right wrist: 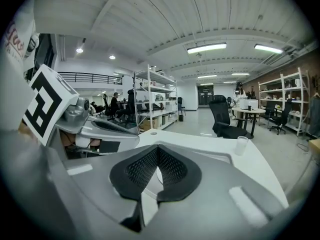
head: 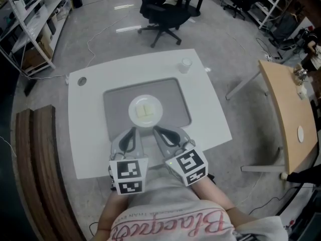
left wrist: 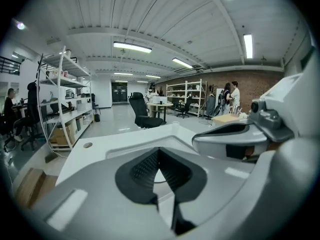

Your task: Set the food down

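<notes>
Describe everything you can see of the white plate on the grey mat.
The plate is round, white and smooth, perhaps ceramic or plastic, with a shallow rim. It lies flat in the middle of the grey mat on the white table. A pale, squarish piece of food rests at its centre. The left gripper and right gripper, both shut and empty, point at its near edge; whether their tips touch it cannot be told.
</notes>
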A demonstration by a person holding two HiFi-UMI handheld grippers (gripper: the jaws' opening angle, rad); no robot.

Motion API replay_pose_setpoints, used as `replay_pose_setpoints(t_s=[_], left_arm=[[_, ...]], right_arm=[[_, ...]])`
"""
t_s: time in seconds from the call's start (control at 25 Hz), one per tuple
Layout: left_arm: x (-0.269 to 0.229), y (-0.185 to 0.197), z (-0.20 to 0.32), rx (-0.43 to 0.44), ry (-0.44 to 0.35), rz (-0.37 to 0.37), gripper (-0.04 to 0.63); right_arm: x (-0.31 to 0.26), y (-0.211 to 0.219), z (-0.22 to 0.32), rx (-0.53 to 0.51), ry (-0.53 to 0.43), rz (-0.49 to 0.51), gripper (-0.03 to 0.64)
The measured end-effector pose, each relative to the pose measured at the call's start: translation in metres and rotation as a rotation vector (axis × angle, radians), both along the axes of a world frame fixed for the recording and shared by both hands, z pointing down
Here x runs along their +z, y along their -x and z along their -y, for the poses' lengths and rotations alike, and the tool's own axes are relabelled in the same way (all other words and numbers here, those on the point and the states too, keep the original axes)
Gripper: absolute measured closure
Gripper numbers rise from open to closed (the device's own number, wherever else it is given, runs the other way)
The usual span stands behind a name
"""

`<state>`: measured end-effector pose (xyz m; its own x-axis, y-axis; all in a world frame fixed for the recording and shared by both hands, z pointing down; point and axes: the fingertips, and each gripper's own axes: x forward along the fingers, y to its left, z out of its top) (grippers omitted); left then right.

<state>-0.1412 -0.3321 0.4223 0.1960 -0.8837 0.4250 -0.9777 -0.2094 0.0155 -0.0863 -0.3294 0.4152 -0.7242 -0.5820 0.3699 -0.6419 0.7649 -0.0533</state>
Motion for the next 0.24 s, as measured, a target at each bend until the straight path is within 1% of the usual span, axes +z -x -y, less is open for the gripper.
replay_pose_setpoints(t_s=[0.24], left_arm=[[-0.001, -0.002, 0.001, 0.008, -0.013, -0.015, 0.595]], right_arm=[[-0.003, -0.011, 0.004, 0.019, -0.026, 0.012, 0.617]])
